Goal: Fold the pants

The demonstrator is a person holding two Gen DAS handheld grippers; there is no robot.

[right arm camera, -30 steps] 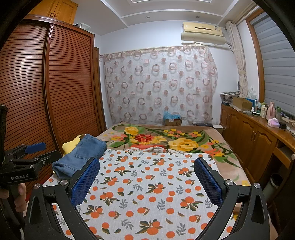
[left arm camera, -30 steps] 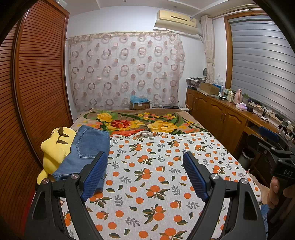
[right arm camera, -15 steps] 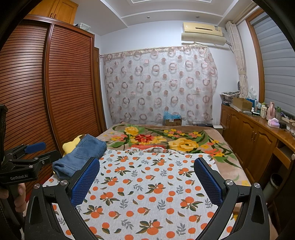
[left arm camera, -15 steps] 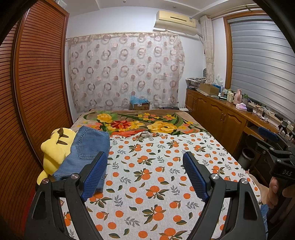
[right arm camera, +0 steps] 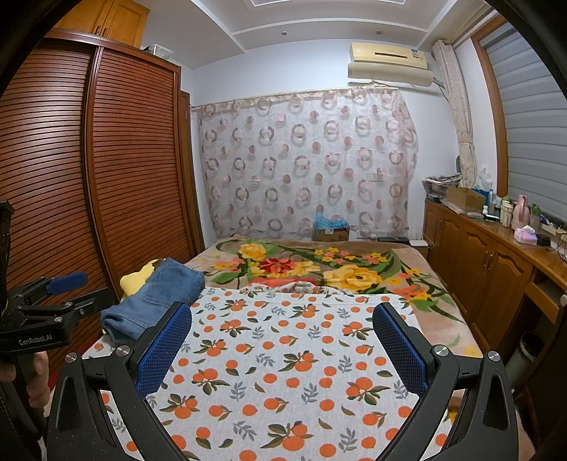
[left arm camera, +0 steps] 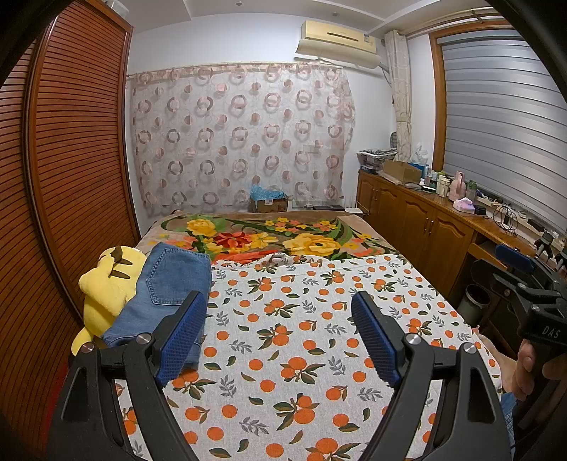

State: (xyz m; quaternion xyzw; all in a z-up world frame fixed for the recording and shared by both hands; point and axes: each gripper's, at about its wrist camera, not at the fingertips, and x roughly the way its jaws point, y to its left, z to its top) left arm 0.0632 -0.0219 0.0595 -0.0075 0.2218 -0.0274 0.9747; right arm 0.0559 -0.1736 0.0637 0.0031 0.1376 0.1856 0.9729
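A slatted wooden wardrobe [right arm camera: 88, 184] is filling the wall at 9 o'clock, and a ring-patterned curtain [left arm camera: 241, 138] is hanging across the far wall at 12 o'clock beneath an air conditioner [left arm camera: 336, 39]. Low wooden cabinets [right arm camera: 475, 255] are running along at 3 o'clock under a window blind [left arm camera: 503, 124], while a bed [right arm camera: 283, 347] in an orange-print sheet is occupying the middle.

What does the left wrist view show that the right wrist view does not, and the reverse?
Only the left wrist view shows the right gripper, at its right edge, and most of the yellow plush toy. Only the right wrist view shows the left gripper, at its left edge, and the cabinets above the wardrobe. Both show folded jeans resting against the toy on the bed's left side, the orange-print cloth, and open jaws holding nothing.
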